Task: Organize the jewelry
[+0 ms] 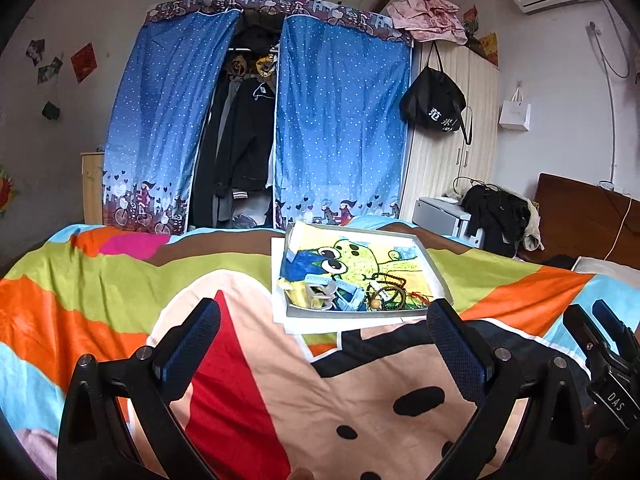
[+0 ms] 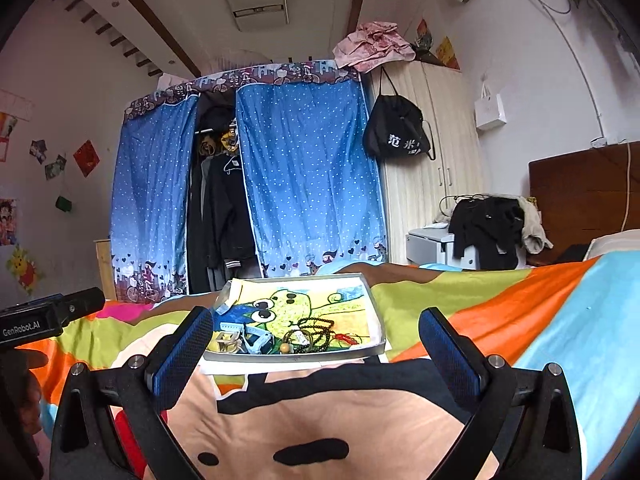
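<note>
Left tool (image 1: 324,344): fingers wide apart, empty; right tool (image 2: 316,344): likewise wide, empty.
Jewelry: dark bead strands (image 2: 316,330), a light blue strap (image 2: 256,336) and small metal pieces heaped at the near edge of a shallow tray (image 2: 378,320) on the bed (image 2: 520,312), just beyond both tools.
Risks: tangled strands likely to lift together; soft bedding may tip the tray.
Room: blue curtained wardrobe (image 1: 340,120) far; wooden cupboard right.

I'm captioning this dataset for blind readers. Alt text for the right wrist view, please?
The open right gripper hovers above a colourful bedspread, facing a shallow tray lined with a cartoon drawing, jewelry piled at its near edge. A blue curtained wardrobe stands behind.
</note>
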`<state>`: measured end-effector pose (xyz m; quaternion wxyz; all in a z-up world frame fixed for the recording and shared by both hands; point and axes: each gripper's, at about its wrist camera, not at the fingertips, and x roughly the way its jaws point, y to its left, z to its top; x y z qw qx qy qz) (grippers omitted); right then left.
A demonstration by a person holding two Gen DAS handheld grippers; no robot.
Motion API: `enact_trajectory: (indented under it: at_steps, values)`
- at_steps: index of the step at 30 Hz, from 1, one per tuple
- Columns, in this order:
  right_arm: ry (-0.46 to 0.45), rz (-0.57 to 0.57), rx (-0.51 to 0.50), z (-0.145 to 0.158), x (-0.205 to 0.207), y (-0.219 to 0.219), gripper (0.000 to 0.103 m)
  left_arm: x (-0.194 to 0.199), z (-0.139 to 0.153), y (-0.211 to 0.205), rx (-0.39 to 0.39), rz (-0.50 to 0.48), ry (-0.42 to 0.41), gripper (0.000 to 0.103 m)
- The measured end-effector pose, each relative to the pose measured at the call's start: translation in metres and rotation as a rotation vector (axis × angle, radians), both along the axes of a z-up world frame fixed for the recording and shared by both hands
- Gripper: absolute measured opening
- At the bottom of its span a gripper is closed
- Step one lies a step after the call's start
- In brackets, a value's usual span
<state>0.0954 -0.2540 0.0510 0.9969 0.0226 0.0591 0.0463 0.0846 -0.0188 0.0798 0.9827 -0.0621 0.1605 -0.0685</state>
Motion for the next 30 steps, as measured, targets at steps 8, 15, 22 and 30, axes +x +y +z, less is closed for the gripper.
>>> enact_trajectory:
  at_steps: [8,15,22,30]
  values:
    - [-0.002,-0.031,-0.015,-0.004,-0.022,0.007,0.103,-0.022,-0.012,0.009,0.025,-0.006,0.007,0.101]
    - [0.021,-0.033,-0.021,-0.009,-0.036,0.017,0.103,-0.038,-0.03,0.013,0.102,-0.017,0.044,0.101]
    - [0.082,-0.02,-0.039,-0.018,-0.046,0.032,0.103,-0.051,-0.054,0.025,0.121,0.005,0.065,0.101]
    - [0.152,-0.048,-0.029,-0.03,-0.053,0.049,0.103,-0.051,-0.063,0.037,0.099,0.039,0.084,0.101]
